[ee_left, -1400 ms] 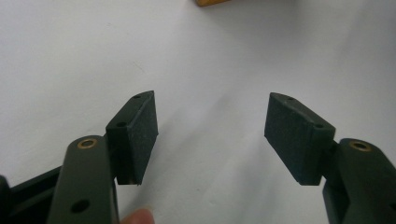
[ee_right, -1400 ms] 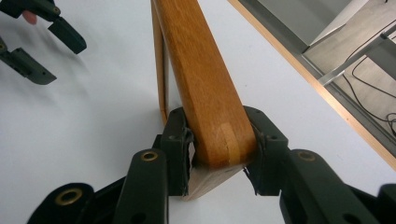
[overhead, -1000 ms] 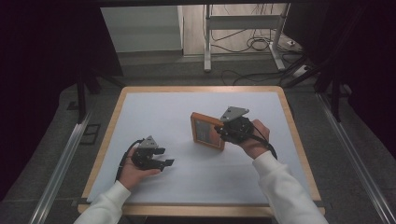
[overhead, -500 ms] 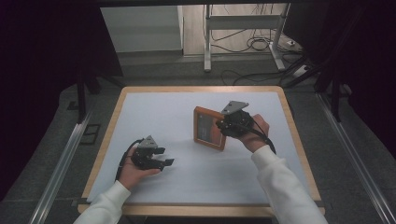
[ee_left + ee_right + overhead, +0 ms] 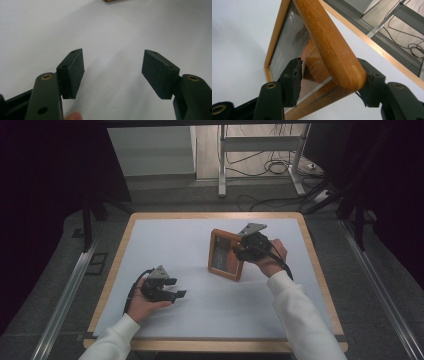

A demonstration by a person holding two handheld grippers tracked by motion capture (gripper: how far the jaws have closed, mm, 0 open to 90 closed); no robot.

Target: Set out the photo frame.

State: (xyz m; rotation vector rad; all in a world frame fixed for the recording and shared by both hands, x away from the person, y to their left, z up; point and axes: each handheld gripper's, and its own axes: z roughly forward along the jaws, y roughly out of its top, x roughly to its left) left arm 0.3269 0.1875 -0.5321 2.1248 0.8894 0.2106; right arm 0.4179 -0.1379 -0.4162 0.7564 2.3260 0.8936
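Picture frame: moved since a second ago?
Yes. The picture frame has shifted toward the table's far edge and slightly right, with the right tongs at its corner; their jaws have just been opening around it.

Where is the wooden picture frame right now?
In the high view the picture frame stands right of the table's middle, its corner between the right tongs.

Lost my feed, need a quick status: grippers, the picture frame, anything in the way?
Left gripper open, empty, resting on table. Right gripper jaws just opening, straddling the picture frame corner. Frame stands tilted on edge. Nothing in the way.
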